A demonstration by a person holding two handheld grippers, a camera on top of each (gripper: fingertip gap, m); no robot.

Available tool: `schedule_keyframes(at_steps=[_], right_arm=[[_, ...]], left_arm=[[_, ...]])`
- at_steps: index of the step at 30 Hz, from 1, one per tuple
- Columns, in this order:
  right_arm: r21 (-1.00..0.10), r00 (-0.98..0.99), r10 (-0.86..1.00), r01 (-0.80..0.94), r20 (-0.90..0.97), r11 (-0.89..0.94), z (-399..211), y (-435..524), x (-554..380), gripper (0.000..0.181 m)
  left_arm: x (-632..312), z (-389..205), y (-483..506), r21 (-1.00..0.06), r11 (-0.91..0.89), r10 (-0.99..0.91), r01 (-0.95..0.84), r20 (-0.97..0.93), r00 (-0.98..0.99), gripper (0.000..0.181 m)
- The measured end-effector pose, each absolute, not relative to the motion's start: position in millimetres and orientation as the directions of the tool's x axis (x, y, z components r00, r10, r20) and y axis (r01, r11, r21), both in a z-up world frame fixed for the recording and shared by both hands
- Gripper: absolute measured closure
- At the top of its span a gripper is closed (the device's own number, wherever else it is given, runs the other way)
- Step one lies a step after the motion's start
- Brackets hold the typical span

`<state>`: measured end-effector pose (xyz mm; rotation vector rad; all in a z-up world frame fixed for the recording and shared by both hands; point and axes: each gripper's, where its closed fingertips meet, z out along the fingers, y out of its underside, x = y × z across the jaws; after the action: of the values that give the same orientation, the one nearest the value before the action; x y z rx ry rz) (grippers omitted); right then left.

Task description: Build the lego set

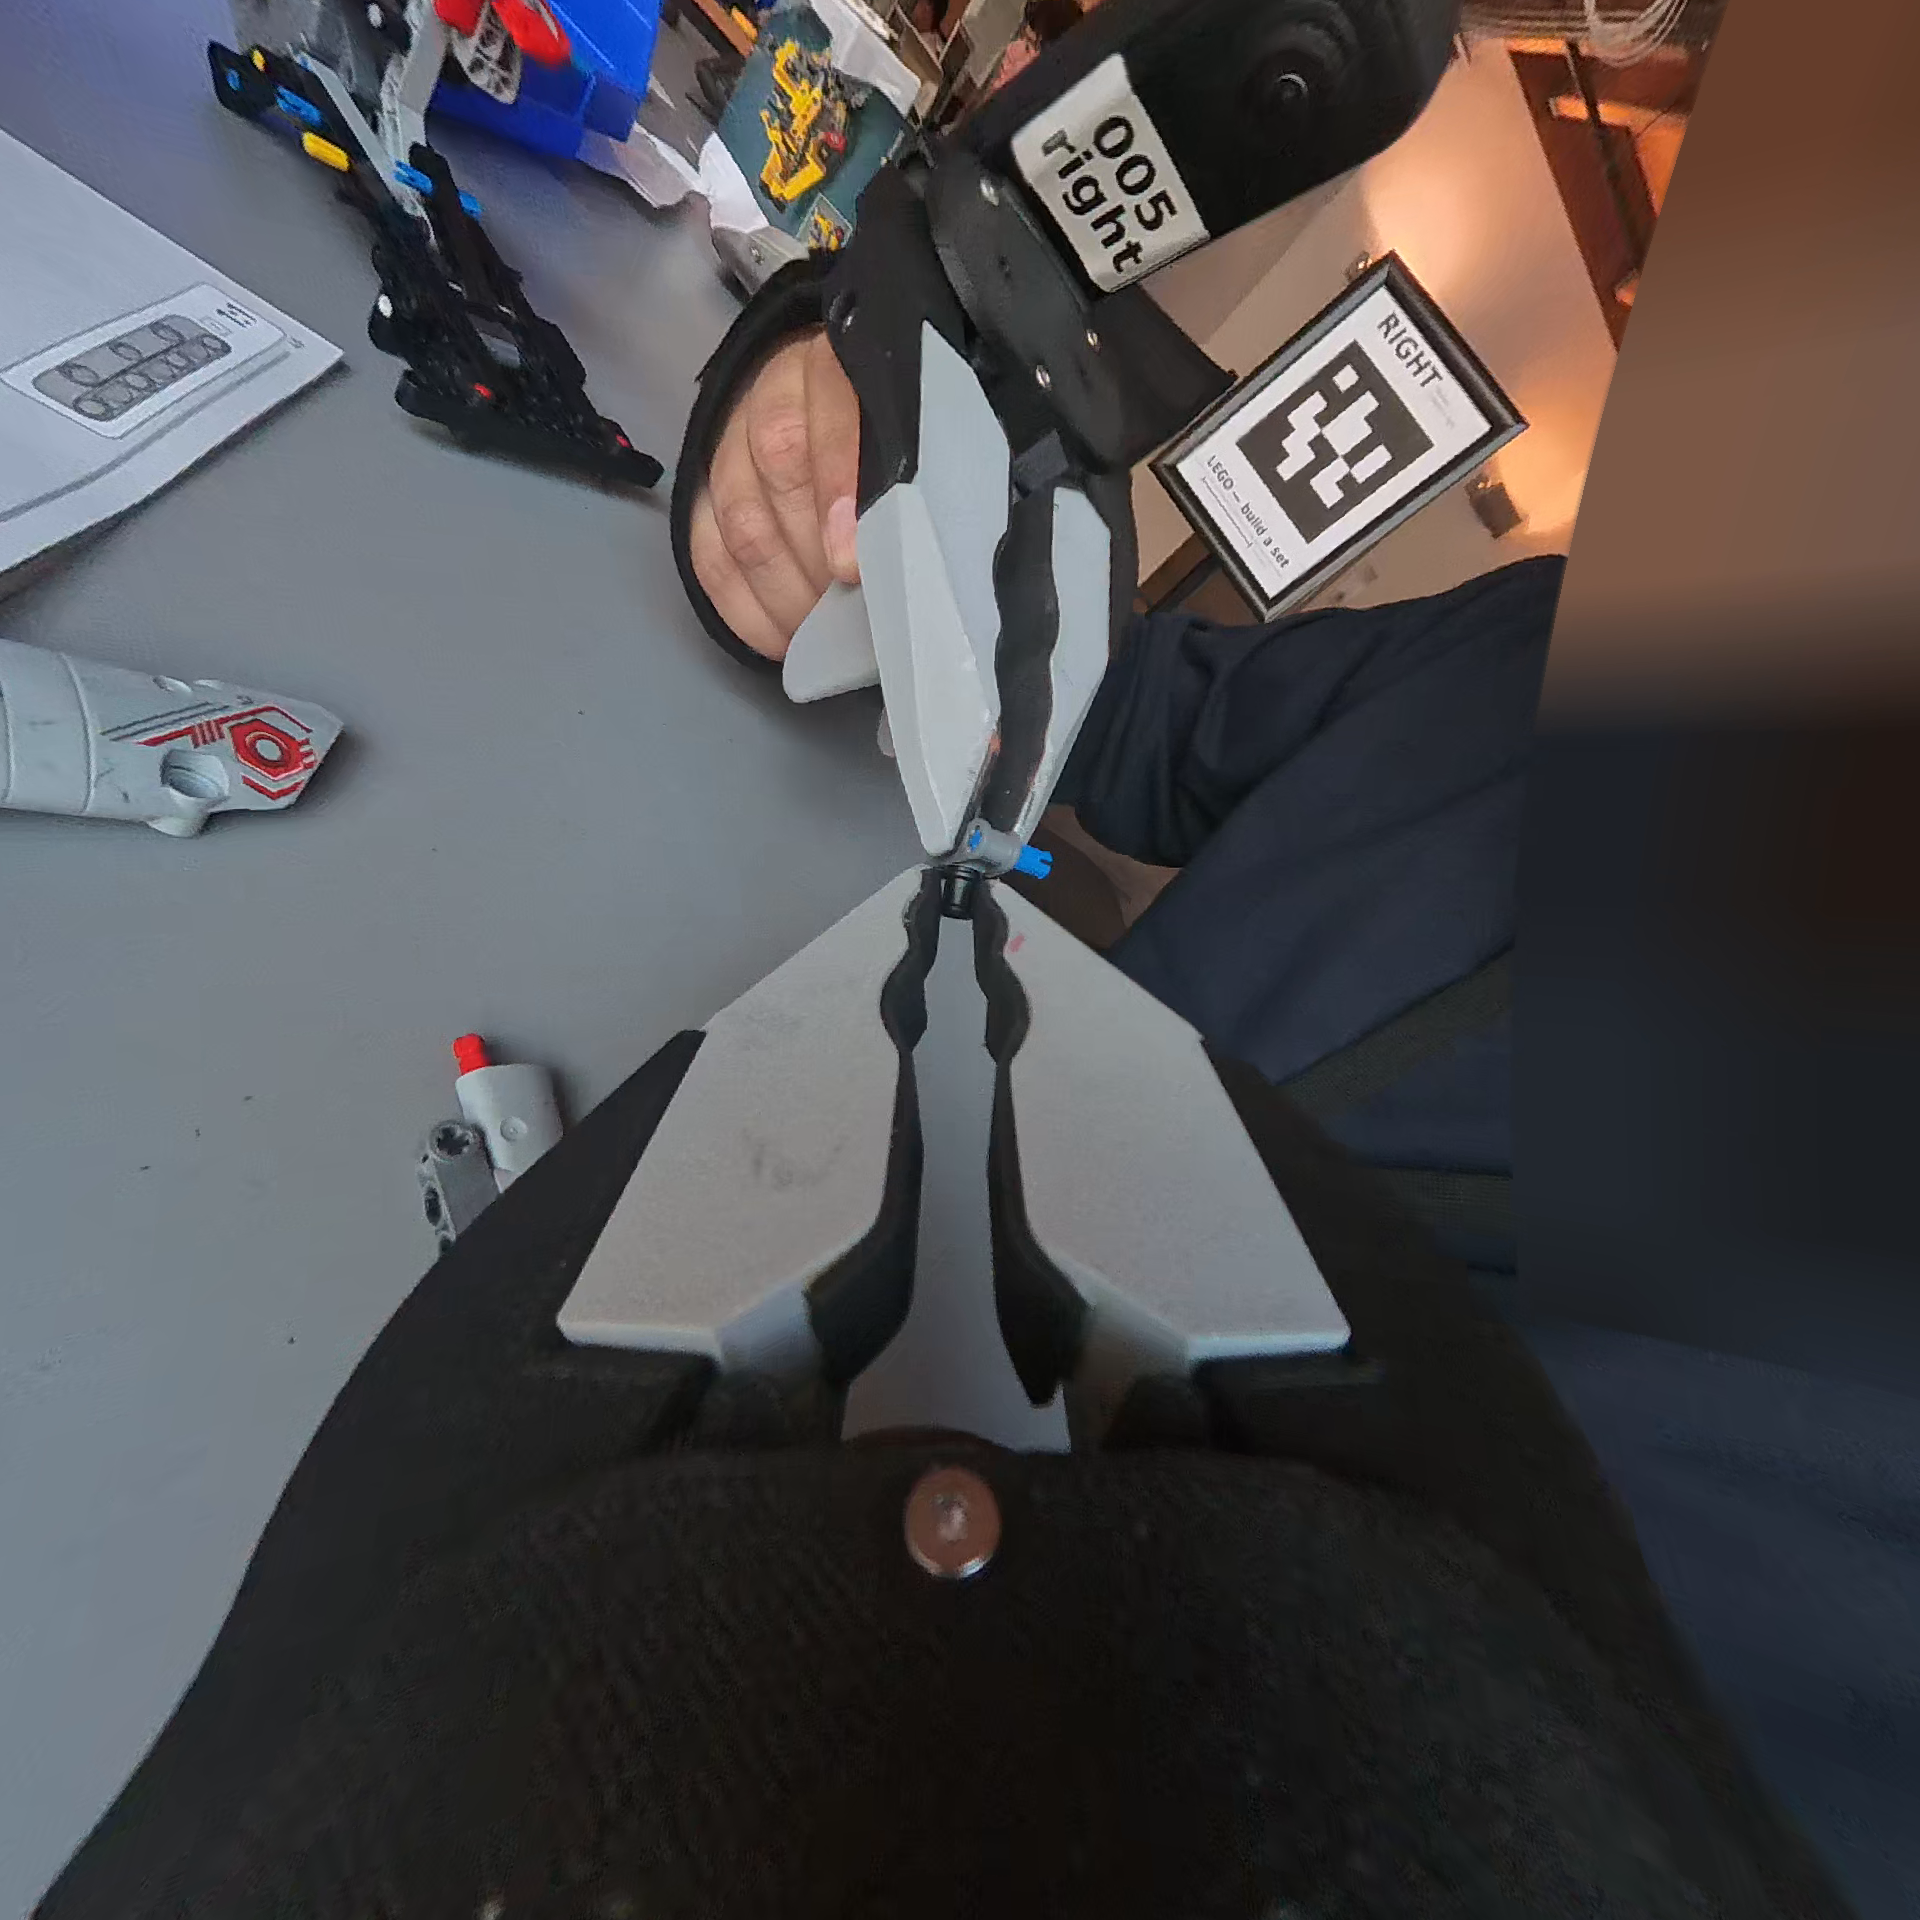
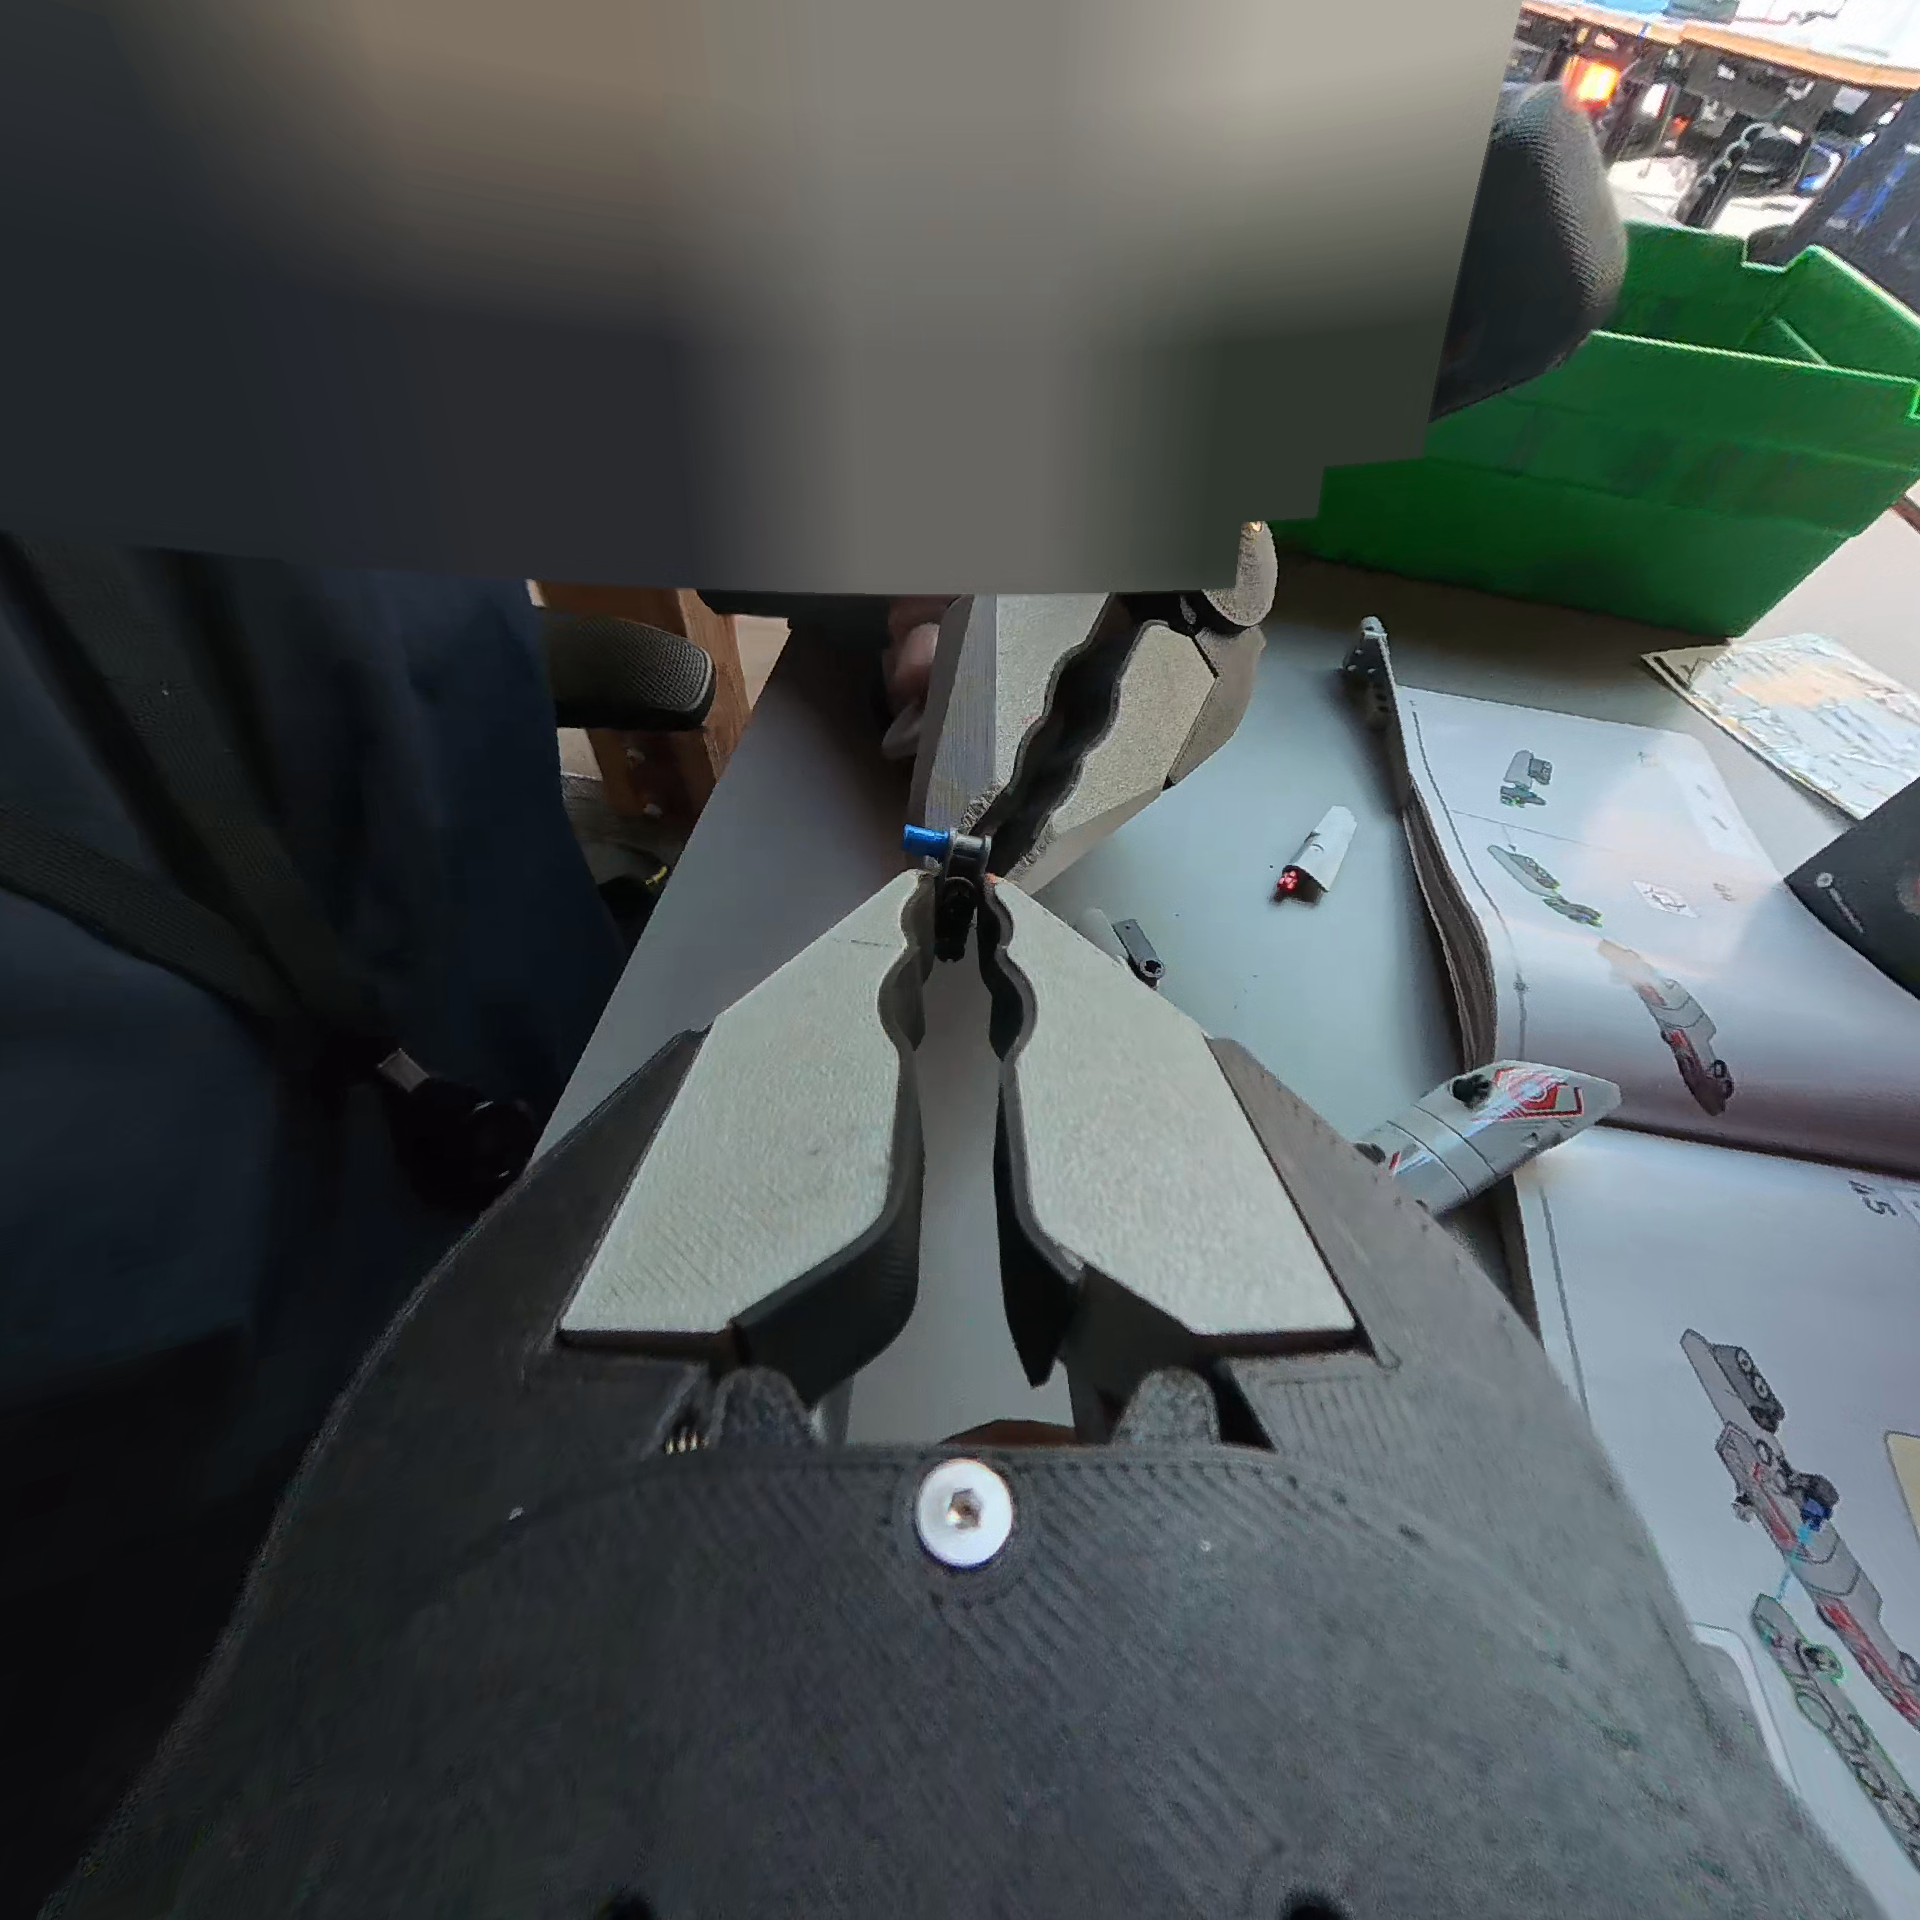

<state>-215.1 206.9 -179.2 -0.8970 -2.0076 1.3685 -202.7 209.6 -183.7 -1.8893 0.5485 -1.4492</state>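
My left gripper (image 1: 954, 883) and my right gripper (image 2: 954, 902) meet tip to tip over the table's near edge. Both are shut on one small joined piece. The left fingers pinch its black pin (image 1: 957, 891). The right gripper (image 1: 982, 831) comes down from above and pinches the grey connector (image 1: 995, 850), which has a blue pin (image 1: 1035, 858) sticking out sideways. In the right wrist view the piece looks dark (image 2: 952, 914) with the blue pin (image 2: 923, 837) at its top, next to the left gripper's tips (image 2: 997, 831). How far the parts are pushed together is hidden.
On the grey table (image 1: 520, 883) lie a grey panel with a red sticker (image 1: 156, 748) (image 2: 1496, 1122), a small grey part with a red pin (image 1: 499, 1107) (image 2: 1320, 852), a dark connector (image 1: 452, 1174), a black frame build (image 1: 468, 312) and open instruction pages (image 2: 1610, 883). A green bin (image 2: 1662, 468) stands behind them. The grippers are tip to tip, or close to it.
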Motion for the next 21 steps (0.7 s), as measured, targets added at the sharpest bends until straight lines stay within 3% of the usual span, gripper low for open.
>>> schedule_keyframes(at_steps=[5, 10, 14, 21], right_arm=[[-0.969, -0.585, 0.806, 0.239, -0.087, 0.069, -165.1, 224.4, -220.4, 0.177], [-0.953, -0.569, 0.768, 0.234, -0.294, -0.192, -145.2, 246.4, -221.0, 0.177], [-0.952, -0.559, 0.776, 0.251, -0.291, -0.176, -150.4, 243.6, -224.1, 0.177], [-0.952, -0.557, 0.789, 0.284, -0.260, -0.114, -161.1, 234.4, -227.7, 0.177]], left_arm=[[-215.2, -162.5, 218.8, -0.818, -0.554, -0.745, 0.154, 0.570, 0.347, 0.167], [-221.4, -159.5, 227.4, -0.953, -0.304, -0.775, 0.018, 0.258, 0.577, 0.169], [-224.9, -157.4, 241.6, -0.970, -0.244, -0.708, -0.015, 0.167, 0.686, 0.168], [-219.5, -165.9, 238.9, -0.961, -0.277, -0.722, -0.026, 0.190, 0.666, 0.177]])
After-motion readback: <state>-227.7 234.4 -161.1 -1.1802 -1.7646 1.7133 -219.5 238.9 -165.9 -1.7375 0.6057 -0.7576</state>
